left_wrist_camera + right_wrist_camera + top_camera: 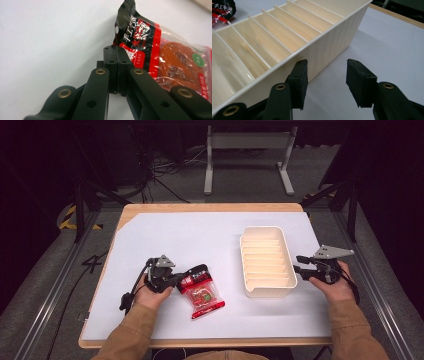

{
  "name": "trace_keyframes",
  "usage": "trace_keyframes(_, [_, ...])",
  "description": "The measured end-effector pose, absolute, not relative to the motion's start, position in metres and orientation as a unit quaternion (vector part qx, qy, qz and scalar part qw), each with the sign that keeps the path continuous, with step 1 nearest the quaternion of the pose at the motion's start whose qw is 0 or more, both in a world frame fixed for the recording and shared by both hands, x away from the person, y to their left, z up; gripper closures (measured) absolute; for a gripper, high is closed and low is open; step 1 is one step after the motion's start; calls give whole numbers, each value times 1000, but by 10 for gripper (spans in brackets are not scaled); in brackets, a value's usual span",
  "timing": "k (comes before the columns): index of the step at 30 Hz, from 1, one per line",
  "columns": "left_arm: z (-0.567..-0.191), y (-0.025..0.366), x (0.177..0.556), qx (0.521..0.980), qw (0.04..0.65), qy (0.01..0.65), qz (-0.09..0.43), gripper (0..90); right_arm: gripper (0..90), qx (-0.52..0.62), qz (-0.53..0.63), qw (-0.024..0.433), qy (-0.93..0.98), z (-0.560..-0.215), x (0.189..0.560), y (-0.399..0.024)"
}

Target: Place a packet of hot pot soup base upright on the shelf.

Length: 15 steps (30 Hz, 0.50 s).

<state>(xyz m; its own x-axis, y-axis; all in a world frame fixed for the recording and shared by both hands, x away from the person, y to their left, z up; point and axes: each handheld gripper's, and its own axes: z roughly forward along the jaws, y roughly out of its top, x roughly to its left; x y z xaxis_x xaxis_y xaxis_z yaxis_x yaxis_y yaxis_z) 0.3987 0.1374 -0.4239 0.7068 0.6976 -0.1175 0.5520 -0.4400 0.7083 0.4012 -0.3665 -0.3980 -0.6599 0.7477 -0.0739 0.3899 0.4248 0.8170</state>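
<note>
A red and black snack packet (201, 291) with orange contents lies on the white table cover, left of centre. My left gripper (181, 279) is at the packet's upper left corner. In the left gripper view the jaws are pressed together (116, 71) with the packet's (160, 50) black top edge pinched at their tips. A cream bin (266, 261) with several slots stands to the right. My right gripper (299, 263) is open beside the bin's right wall (324, 53); its left pad (300, 77) is close against that wall, and nothing is between the pads (327, 83).
The white cover (190, 235) spreads over a wooden table with bare edges at the back and front. A grey metal stand (247, 155) and cables sit on the floor beyond. Rails run along both sides of the table.
</note>
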Motion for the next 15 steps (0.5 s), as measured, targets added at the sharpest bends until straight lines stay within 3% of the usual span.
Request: trace_keyframes(15, [-382, 152, 376, 812, 468, 329, 117, 900, 587, 358, 391, 203, 824, -397, 401, -370])
